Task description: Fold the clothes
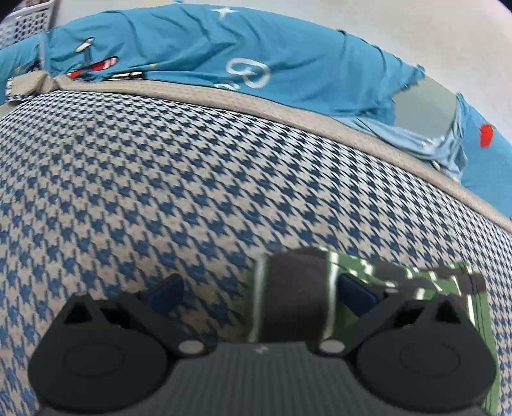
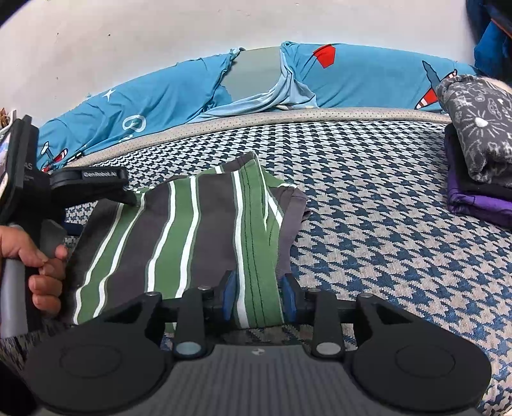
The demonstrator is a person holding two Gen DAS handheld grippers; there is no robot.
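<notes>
A striped garment point(image 2: 192, 233) in green, dark grey and white lies folded on the houndstooth bed cover point(image 2: 384, 224). My right gripper point(image 2: 259, 294) sits low at its near edge. The blue pads stand a little apart on either side of a flat green band, and neither pinches it. My left gripper point(image 1: 260, 288) is wide open over the cover, and a corner of the garment point(image 1: 294, 297) lies just inside its right finger. In the right wrist view a hand point(image 2: 41, 259) holds that left gripper, with its black finger point(image 2: 102, 182) resting at the garment's far left corner.
A blue printed sheet point(image 2: 368, 73) lies bunched along the white wall behind the bed. A stack of folded clothes point(image 2: 476, 144), grey print on purple, sits at the right. A white basket point(image 1: 28, 22) shows at the far left. Bare cover lies between the garment and the stack.
</notes>
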